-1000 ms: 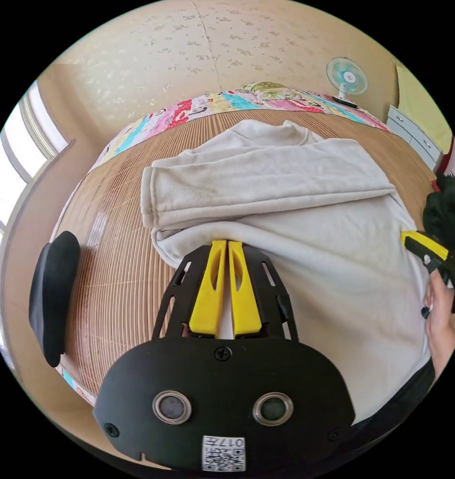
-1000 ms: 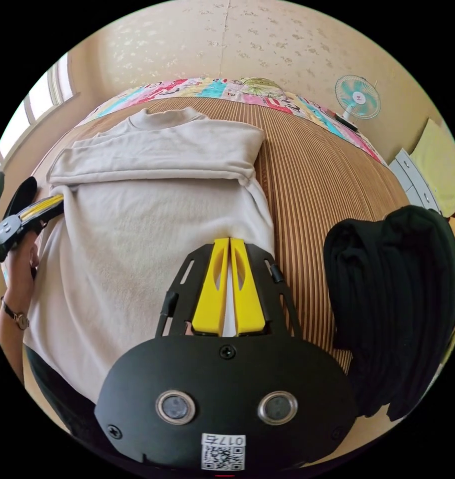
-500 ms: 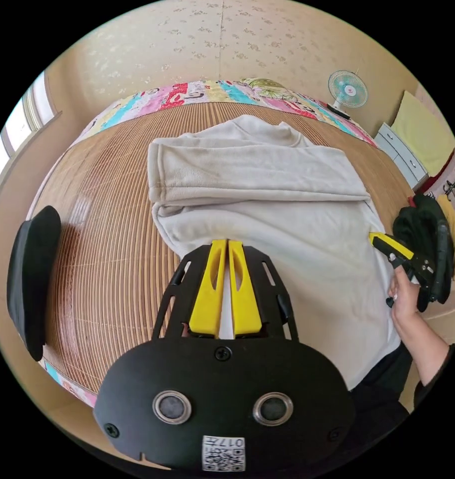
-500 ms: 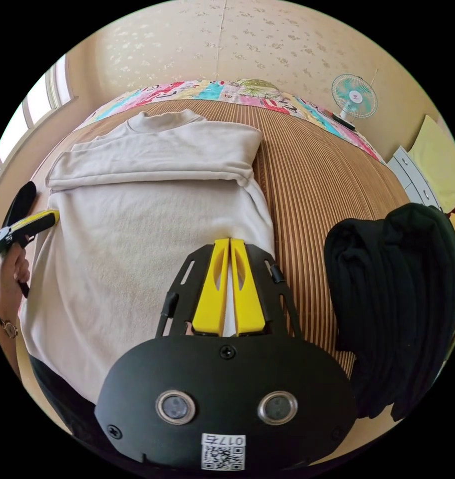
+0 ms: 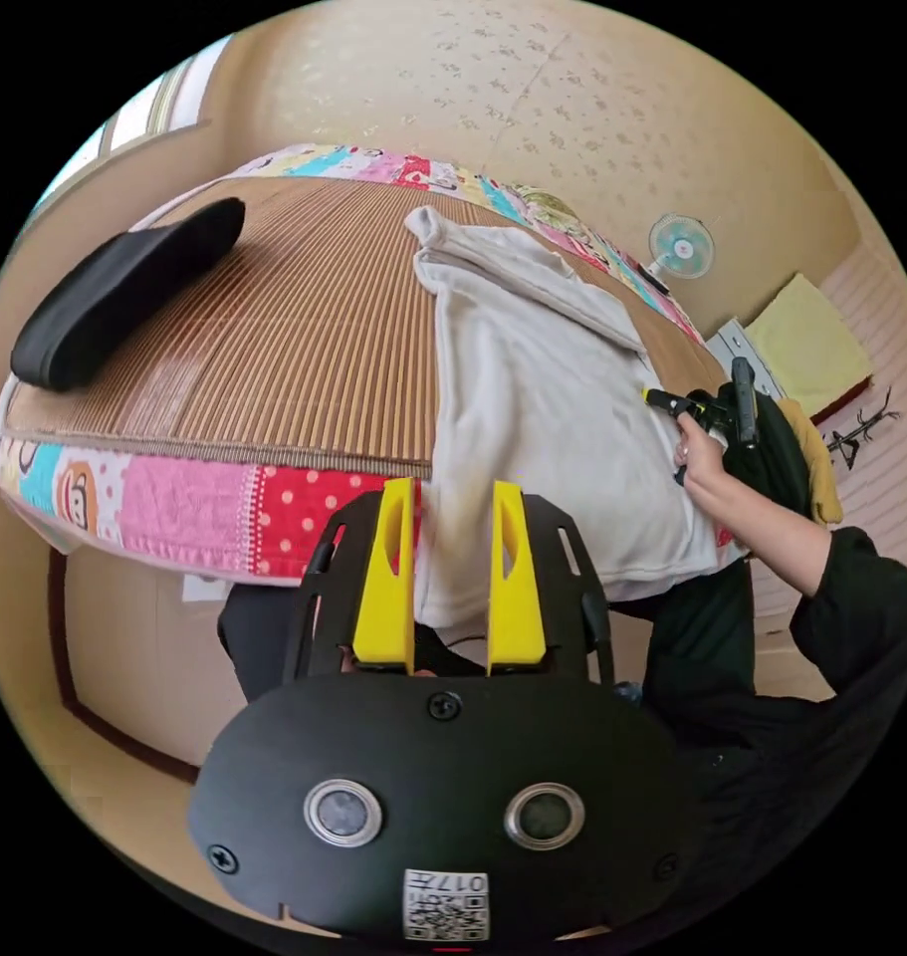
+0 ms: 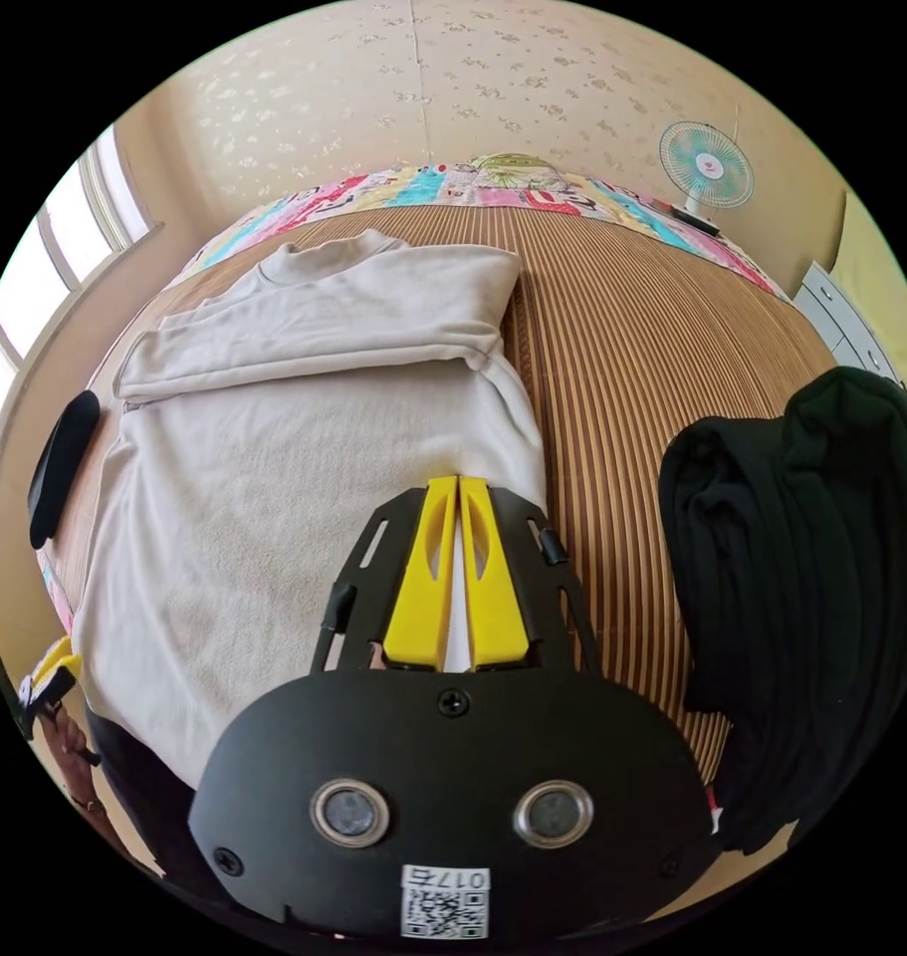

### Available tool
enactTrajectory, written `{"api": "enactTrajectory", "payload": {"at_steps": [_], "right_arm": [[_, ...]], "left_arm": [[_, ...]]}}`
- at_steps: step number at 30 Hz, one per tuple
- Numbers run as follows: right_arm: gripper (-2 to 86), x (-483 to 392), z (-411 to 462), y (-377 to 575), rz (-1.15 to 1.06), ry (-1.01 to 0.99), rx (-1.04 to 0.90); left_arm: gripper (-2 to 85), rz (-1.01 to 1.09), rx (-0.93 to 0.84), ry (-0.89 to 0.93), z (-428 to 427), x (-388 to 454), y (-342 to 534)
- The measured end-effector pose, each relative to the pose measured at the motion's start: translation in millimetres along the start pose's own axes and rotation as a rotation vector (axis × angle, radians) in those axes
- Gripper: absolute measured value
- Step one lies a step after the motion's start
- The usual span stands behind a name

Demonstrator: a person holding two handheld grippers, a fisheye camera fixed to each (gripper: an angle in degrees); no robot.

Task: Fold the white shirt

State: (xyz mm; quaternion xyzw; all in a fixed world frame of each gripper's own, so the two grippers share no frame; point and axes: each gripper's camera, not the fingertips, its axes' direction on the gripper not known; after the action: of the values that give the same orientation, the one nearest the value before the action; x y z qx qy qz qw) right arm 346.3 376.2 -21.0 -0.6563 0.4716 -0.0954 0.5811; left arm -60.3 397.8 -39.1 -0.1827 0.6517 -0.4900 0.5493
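Note:
The white shirt [image 5: 533, 398] lies flat on the striped bed mat [image 5: 314, 329], sleeves folded across its top and its hem hanging over the near edge. My left gripper [image 5: 453, 493] is open, jaws wide apart, held off the bed's near edge just in front of the hanging hem. My right gripper [image 6: 458, 485] is shut on the shirt's [image 6: 304, 448] right side edge, with white cloth showing between the jaws. In the left gripper view, a hand holds the right gripper [image 5: 664, 399] at that same edge. The left gripper [image 6: 53, 665] appears at the lower left of the right gripper view.
A pile of black clothes [image 6: 801, 597] lies on the mat right of the shirt. A black cushion [image 5: 124, 289] rests at the mat's far left. The patchwork quilt edge [image 5: 174, 498] drops to the floor. A fan [image 6: 707, 164] stands by the wall.
My left gripper has let go of the shirt's left edge, opened, and pulled back down past the bed's near edge. My right gripper keeps its hold on the right edge.

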Motion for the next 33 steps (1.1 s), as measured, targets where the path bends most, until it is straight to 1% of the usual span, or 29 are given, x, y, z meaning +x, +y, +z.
{"api": "enactTrajectory", "payload": {"at_steps": [3,5,9,13,17,20,24,26,28,30,33], "right_arm": [[0.4,6.2,-6.1,-4.7,0.013,-0.033,0.001],[0.3,11.8,-10.8,-8.6,0.024,-0.062,0.002],[0.3,14.7,-18.4,-15.6,0.029,-0.075,0.004],[0.3,15.0,-28.4,-25.1,0.025,-0.073,0.005],[0.3,11.1,-39.7,-35.5,0.006,-0.051,0.007],[0.5,9.2,-48.5,-44.9,-0.002,-0.028,0.004],[0.7,13.6,-62.3,-57.1,-0.007,-0.041,-0.018],[0.9,19.2,-81.6,-56.2,-0.044,-0.078,-0.073],[1.2,26.2,-106.7,-41.9,-0.112,-0.108,-0.078],[1.8,42.1,-138.3,-17.2,-0.154,-0.143,-0.039],[4.2,94.1,-188.9,27.9,-0.100,-0.218,-0.033]], "left_arm": [[12.0,0.045,-0.055,-0.051,-6.0,-3.8,-0.4],[12.2,0.098,-0.150,-0.086,-0.8,0.0,-7.3],[11.6,0.072,-0.221,-0.042,7.3,-5.8,-17.5],[7.3,0.115,-0.274,0.028,12.6,-12.1,-24.1],[5.2,0.065,-0.247,0.088,8.7,-21.6,-26.8],[5.1,0.036,-0.220,0.091,3.4,-21.6,-24.7],[5.1,0.068,-0.216,0.066,-7.3,-12.8,-22.6],[5.0,0.084,-0.217,0.054,-15.1,-10.7,-21.8],[4.9,0.078,-0.211,0.069,-21.4,-13.1,-22.0],[4.9,0.060,-0.205,0.099,-27.3,-18.7,-23.3],[4.9,0.016,-0.204,0.170,-35.4,-33.0,-26.1]]}}
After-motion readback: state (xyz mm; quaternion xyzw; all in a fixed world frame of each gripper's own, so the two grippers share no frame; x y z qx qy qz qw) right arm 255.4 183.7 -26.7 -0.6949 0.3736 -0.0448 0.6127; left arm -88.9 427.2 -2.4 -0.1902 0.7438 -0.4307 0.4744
